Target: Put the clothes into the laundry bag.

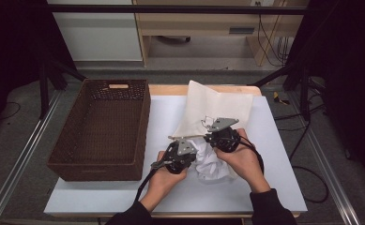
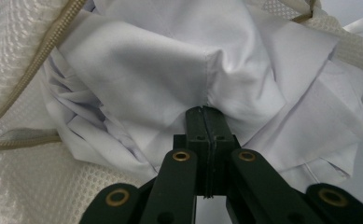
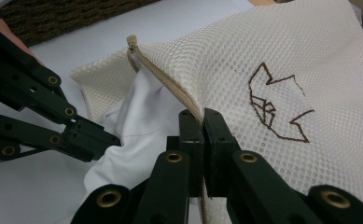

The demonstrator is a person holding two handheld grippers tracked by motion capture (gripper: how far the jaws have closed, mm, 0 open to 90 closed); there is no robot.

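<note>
A crumpled white garment (image 1: pixel 213 164) lies on the table at the mouth of a cream mesh laundry bag (image 1: pixel 217 105) with a brown embroidered emblem (image 3: pixel 275 105). My left gripper (image 2: pixel 206 111) is shut on a fold of the white garment (image 2: pixel 170 74), right at the bag's opening. My right gripper (image 3: pixel 202 116) is shut on the bag's zippered edge (image 3: pixel 165 81) and holds it lifted over the garment (image 3: pixel 137 116). In the high view the left gripper (image 1: pixel 195 157) and right gripper (image 1: pixel 208 137) sit close together, one in each hand. The left gripper (image 3: pixel 102 137) also shows at the left of the right gripper view.
A dark brown wicker basket (image 1: pixel 100 164) stands at the left of the white table top (image 1: pixel 274 154), close to the left hand. Black frame legs and cables stand beyond the table's right edge.
</note>
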